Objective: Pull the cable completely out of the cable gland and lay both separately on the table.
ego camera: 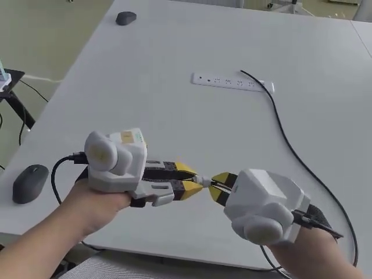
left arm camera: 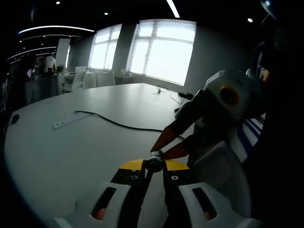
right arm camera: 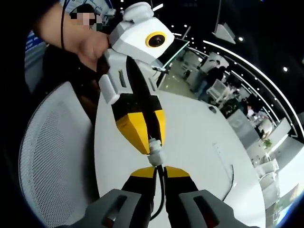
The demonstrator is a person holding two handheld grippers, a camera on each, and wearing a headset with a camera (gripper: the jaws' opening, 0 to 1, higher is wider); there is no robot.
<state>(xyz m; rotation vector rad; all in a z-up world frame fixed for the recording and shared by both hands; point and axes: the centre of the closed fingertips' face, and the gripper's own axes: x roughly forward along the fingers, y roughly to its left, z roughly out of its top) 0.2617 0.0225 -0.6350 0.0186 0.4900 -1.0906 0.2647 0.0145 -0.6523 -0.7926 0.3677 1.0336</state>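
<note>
White gland (right arm camera: 154, 154) pinched in left gripper (left arm camera: 153, 165), cable (right arm camera: 163, 190) in right gripper (right arm camera: 160, 172) (not yet parted, I judge); pulling out, laying down remain.

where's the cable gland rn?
Head view, low centre: the small white cable gland is clamped in the left gripper's jaws, above the white table's near edge, with the right gripper holding its black cable beside it.
</note>
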